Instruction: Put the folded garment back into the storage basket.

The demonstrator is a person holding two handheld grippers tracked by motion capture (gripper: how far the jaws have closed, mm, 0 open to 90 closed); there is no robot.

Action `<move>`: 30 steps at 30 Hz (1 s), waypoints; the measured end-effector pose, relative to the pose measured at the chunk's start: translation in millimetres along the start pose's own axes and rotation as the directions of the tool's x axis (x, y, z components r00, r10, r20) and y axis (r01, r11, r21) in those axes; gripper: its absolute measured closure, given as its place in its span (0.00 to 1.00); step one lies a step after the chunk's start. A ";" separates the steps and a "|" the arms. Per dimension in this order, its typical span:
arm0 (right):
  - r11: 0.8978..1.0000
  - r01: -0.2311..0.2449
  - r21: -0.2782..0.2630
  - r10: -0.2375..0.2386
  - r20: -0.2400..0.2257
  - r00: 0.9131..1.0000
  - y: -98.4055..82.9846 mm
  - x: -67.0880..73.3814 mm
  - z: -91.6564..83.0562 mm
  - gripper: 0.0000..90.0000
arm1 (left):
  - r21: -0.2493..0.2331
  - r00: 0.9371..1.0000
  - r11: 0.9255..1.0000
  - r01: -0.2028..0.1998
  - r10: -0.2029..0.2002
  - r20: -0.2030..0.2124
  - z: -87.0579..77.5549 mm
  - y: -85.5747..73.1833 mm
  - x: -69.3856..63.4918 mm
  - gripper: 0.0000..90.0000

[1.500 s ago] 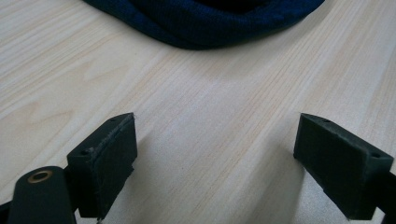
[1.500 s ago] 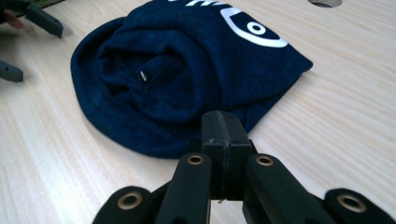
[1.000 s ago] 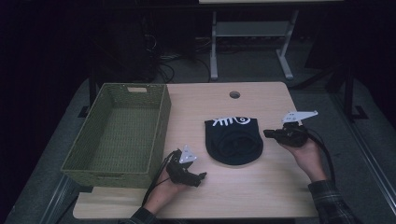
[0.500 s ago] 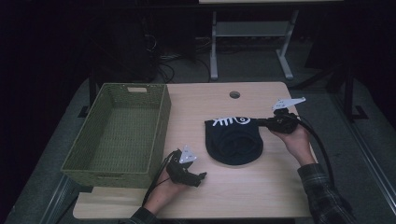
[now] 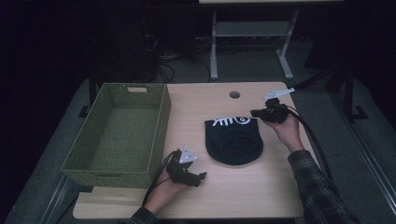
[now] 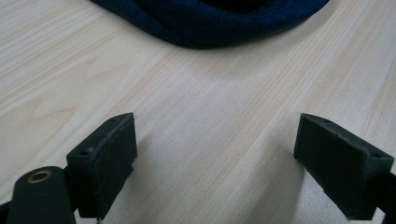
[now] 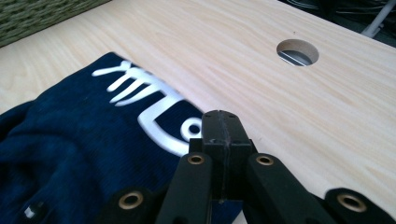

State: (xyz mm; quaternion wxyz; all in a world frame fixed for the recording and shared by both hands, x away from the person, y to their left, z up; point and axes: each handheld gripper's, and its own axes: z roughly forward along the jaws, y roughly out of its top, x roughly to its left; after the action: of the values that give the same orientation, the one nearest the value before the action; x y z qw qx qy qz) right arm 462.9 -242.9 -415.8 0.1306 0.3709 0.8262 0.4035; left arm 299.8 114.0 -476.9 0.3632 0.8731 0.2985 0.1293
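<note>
Nearest the person, the left gripper (image 5: 201, 176) rests low over the pale wooden table (image 5: 201, 205), held in the left hand (image 5: 163, 186); in the left gripper view its two black jaws stand wide apart over bare wood with nothing between them. Just beyond it lies the dark navy knitted beanie with a white printed logo (image 5: 234, 140), flat on the table, its rolled rim (image 6: 205, 28) showing at the top of the left gripper view. To the left of the beanie sits the green woven rectangular basket (image 5: 159, 126), its near corner beside the left hand. At the beanie's far right edge, the right gripper (image 7: 220, 122) hovers, held in the right hand (image 5: 287, 133); its jaws are pressed together and grip nothing, the tip over the logo (image 7: 154, 112). Farther back, a round cable hole (image 5: 234, 94) opens in the tabletop
</note>
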 end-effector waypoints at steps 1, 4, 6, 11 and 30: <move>1.000 -0.001 0.001 0.001 0.005 1.000 2.2 -1.7 3.0 1.00 | -0.002 1.000 1.000 0.002 -0.002 0.001 0.1 0.0 -0.2 0.14; 1.000 -0.012 0.001 0.012 0.008 1.000 6.2 -5.2 10.3 1.00 | -0.003 1.000 1.000 0.003 -0.003 0.001 0.2 0.0 -0.2 0.14; 1.000 -0.016 0.004 0.016 0.015 1.000 7.4 -7.8 15.1 1.00 | -0.002 1.000 1.000 0.002 -0.002 0.001 0.1 0.0 -0.2 0.14; 0.999 -0.045 0.025 0.045 0.022 0.999 5.3 -14.5 29.1 1.00 | -0.006 1.000 1.000 0.007 -0.007 0.002 0.4 -0.1 -0.6 0.14; 0.990 -0.043 0.131 0.040 0.026 0.999 -16.3 -27.6 48.7 1.00 | -0.008 1.000 1.000 0.008 -0.008 0.002 0.5 -0.1 -0.6 0.14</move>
State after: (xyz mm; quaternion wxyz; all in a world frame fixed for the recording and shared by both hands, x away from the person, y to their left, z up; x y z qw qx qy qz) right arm 498.8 -241.5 -461.8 0.1068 0.4004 0.8416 0.3464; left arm 299.4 113.4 -477.3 0.3673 0.8706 0.3011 0.1281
